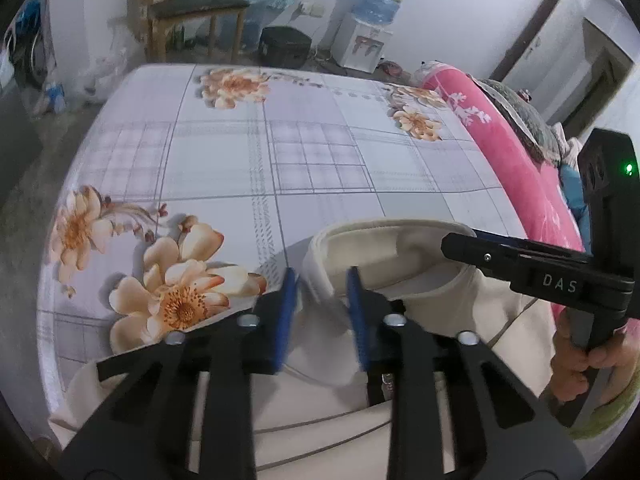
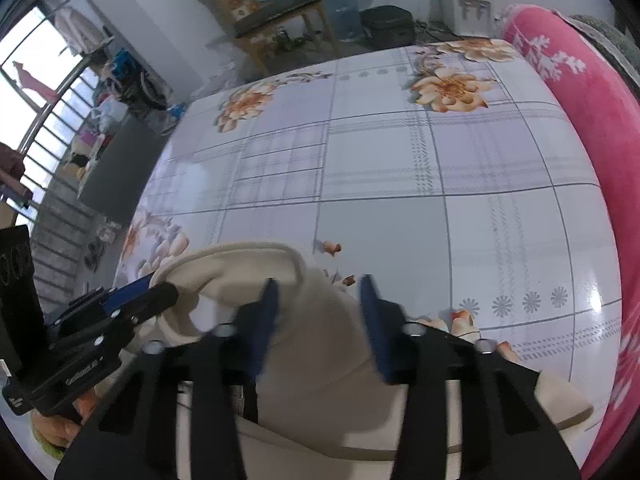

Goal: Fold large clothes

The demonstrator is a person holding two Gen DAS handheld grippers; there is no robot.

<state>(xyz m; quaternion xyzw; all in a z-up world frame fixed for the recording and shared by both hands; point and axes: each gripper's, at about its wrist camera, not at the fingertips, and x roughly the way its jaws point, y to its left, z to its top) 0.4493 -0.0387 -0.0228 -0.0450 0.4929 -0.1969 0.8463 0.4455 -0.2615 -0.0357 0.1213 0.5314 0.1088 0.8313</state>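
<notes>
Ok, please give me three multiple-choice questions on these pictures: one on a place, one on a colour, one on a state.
1. Where does the cream garment lie?
A. on a shelf
B. at the near edge of the bed
C. in a basket

2. What colour are the pads of the grippers?
A. red
B. green
C. blue

3. How is the left gripper?
A. shut on the garment's collar
B. open over bare sheet
C. shut on a towel

Answers:
1. B, the cloth rests on the flowered sheet closest to the cameras.
2. C, blue pads show in both views.
3. A, the right wrist view shows it pinching the collar's edge.
</notes>
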